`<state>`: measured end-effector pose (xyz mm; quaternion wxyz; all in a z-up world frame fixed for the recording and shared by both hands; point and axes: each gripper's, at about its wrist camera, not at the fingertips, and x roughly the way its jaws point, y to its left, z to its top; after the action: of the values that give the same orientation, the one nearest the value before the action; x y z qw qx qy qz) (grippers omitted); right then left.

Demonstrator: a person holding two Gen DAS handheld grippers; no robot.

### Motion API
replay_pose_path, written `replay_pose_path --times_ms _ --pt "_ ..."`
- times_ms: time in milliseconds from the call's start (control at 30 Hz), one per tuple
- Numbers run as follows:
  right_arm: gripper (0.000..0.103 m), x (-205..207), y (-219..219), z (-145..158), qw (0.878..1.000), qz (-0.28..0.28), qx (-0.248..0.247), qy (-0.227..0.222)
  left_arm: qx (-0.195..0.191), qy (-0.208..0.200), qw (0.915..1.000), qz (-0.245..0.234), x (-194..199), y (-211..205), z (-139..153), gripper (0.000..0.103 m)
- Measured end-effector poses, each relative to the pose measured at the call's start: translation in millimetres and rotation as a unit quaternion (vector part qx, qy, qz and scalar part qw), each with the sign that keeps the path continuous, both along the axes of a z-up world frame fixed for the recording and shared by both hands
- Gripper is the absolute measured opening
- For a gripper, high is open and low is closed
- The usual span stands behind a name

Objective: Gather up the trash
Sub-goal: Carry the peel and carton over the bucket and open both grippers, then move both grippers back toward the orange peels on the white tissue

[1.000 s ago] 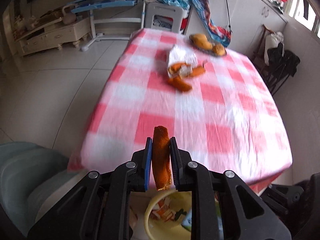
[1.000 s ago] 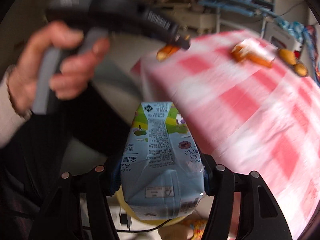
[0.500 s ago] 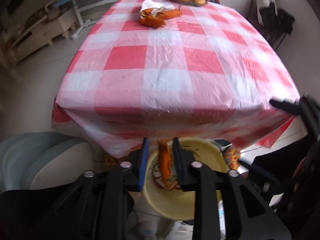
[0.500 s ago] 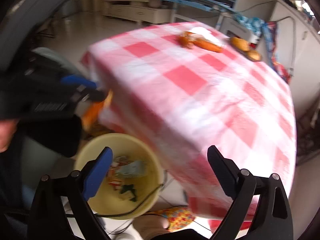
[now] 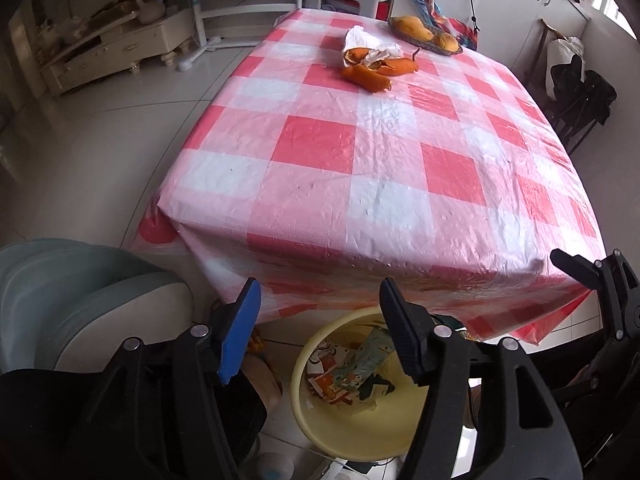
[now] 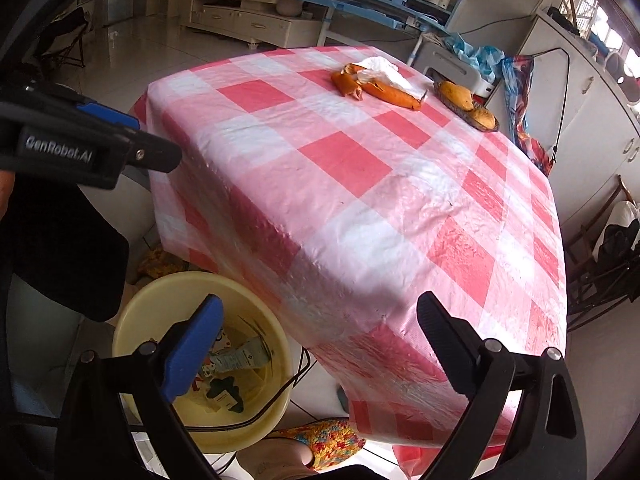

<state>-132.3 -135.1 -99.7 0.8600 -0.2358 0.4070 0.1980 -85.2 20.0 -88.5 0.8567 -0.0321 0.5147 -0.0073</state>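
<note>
A yellow trash bucket (image 5: 320, 424) stands on the floor below the near table edge; it also shows in the right wrist view (image 6: 132, 316). It holds a crumpled milk carton (image 5: 366, 354) and other scraps. My left gripper (image 5: 320, 320) is open and empty above the bucket. My right gripper (image 6: 320, 336) is open and empty beside the bucket, at the table corner. Orange peels (image 5: 370, 74) and a white crumpled tissue (image 5: 370, 44) lie at the far end of the table; the peels also show in the right wrist view (image 6: 376, 88).
The table wears a red and white checked cloth (image 5: 384, 152). A dish of mangoes (image 5: 426, 34) sits at its far edge. A grey chair (image 5: 80, 292) stands at the left. A slippered foot (image 6: 320, 440) is by the bucket. Dark chairs (image 5: 580, 96) stand at the right.
My left gripper opened and dropped the orange peel into the bucket. My right gripper let go of the milk carton, which now lies in the bucket. Both grippers stay open over the bucket.
</note>
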Motion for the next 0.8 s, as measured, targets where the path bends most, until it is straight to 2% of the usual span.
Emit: replay_pose_path --times_ms 167,300,567,800 --pt "0.093 -3 3 -3 1.0 0.005 -0.006 0.003 0.006 -0.007 1.0 0.0 0 -2 2 0.06" --pt "0.093 -4 6 -2 1.0 0.009 -0.006 -0.001 -0.004 -0.021 0.9996 0.015 -1 6 9 0.06" --pt "0.093 -7 4 18 0.999 0.012 0.04 -0.03 -0.039 -0.069 0.995 0.061 -6 27 30 0.06" --pt "0.093 -6 9 29 0.997 0.024 0.066 -0.036 -0.04 -0.079 0.9944 0.057 16 23 40 0.06"
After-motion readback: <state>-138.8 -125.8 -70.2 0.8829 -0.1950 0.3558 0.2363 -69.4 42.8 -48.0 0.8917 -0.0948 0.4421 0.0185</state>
